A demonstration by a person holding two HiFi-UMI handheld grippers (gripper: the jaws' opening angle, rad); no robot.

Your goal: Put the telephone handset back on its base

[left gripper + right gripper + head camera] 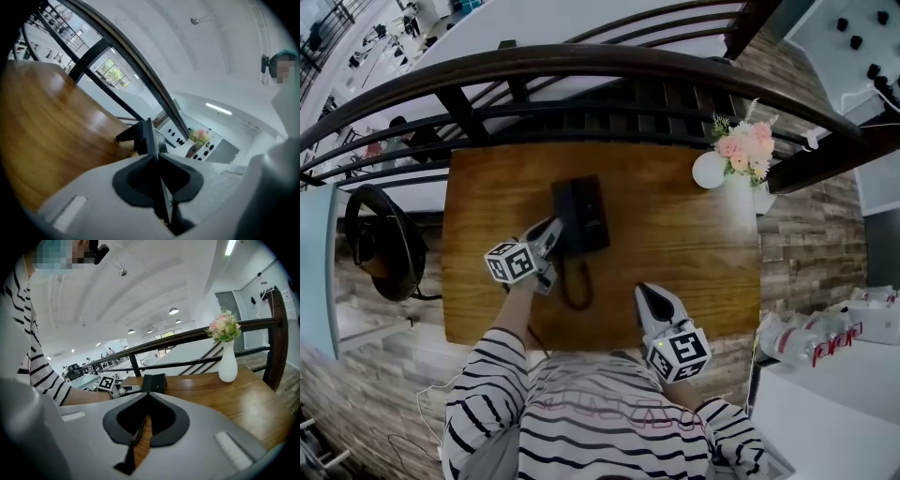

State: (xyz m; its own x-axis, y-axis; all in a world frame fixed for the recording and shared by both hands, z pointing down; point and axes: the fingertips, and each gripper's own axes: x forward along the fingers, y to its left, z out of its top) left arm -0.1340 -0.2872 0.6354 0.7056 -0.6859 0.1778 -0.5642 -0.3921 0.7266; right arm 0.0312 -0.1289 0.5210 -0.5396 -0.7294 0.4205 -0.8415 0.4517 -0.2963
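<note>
A black telephone base (pixel 592 217) stands at the middle of the wooden table (pixel 694 253), and the right gripper view shows it as a dark block (pixel 154 382). The handset (pixel 563 208) lies along its left side. My left gripper (pixel 552 230) reaches it from the near left; its jaws are shut on the handset (pixel 146 135), a thin black edge sticking out past the tips. A coiled cord (pixel 575 283) loops toward me from the phone. My right gripper (pixel 644 293) hovers low over the table near the front edge, jaws shut and empty (pixel 149 395).
A white vase with pink flowers (pixel 741 155) stands at the table's far right corner, upright (pixel 228 363). A dark curved railing (pixel 581 70) runs behind the table. Black headphones (pixel 384 242) hang left of the table. Bare wood lies between phone and vase.
</note>
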